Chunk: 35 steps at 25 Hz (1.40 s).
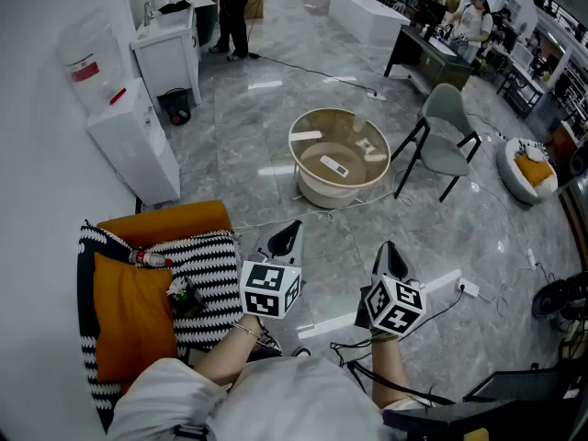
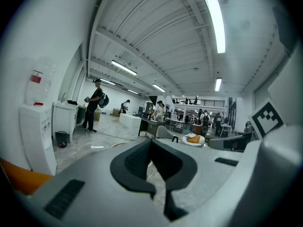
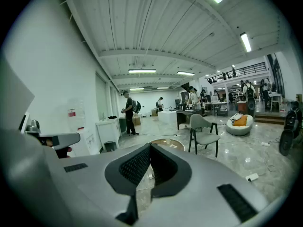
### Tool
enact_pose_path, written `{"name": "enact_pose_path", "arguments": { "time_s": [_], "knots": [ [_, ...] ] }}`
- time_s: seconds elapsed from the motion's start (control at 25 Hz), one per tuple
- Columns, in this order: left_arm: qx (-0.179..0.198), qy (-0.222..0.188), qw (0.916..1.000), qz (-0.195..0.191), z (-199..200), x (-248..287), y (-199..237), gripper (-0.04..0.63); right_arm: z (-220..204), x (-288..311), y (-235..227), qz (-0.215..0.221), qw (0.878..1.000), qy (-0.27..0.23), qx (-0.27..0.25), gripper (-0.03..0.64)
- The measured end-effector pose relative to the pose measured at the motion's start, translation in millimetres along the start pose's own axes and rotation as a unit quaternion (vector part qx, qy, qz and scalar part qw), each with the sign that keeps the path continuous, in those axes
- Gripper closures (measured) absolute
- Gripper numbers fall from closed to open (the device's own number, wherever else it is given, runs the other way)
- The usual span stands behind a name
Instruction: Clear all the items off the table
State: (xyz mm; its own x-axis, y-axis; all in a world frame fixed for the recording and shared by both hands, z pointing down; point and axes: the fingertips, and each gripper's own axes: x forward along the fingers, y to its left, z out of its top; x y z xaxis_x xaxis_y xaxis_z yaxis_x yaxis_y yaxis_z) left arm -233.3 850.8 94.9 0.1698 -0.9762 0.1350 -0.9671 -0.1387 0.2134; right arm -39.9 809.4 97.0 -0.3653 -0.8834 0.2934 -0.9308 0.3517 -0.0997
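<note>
Head view: left gripper (image 1: 288, 234) and right gripper (image 1: 390, 256) clenched empty; round table (image 1: 312, 194) holds a flat item (image 1: 333, 166) mid-tabletop (clearing seemingly not begun).

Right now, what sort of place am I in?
Probably a big open-plan workspace or lab hall: a glossy grey floor, a desk with people working at the back, and a water dispenser.

The person holds both grippers out ahead, side by side and apart, each tipped slightly downward. The left gripper (image 1: 287, 234) has its jaws pressed together, empty. The right gripper (image 1: 390, 257) is likewise closed on nothing. The left forearm (image 1: 230, 352) and right forearm (image 1: 390, 373) reach forward from the near edge.
</note>
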Motion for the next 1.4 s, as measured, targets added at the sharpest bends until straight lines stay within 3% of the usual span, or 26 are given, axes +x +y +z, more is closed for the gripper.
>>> {"name": "enact_pose_path", "arguments": {
  "time_s": [0.44,0.76,1.0,1.4],
  "knots": [
    [0.002,0.006,1.0,-0.007,-2,4,32,0.588,-3,18,29,0.005,1.0,-0.008,0.026,0.594],
    [-0.017,0.018,0.9995,-0.019,-18,10,50,0.588,-16,19,35,-0.02,0.999,0.0,0.032,0.594],
    [-0.012,0.022,0.9992,-0.031,-22,19,47,0.588,-23,26,27,-0.032,0.998,0.009,0.044,0.594],
    [-0.009,0.033,0.9992,-0.019,-27,68,44,0.588,-18,74,-5,-0.024,0.998,0.019,0.048,0.594]
  ]
}}
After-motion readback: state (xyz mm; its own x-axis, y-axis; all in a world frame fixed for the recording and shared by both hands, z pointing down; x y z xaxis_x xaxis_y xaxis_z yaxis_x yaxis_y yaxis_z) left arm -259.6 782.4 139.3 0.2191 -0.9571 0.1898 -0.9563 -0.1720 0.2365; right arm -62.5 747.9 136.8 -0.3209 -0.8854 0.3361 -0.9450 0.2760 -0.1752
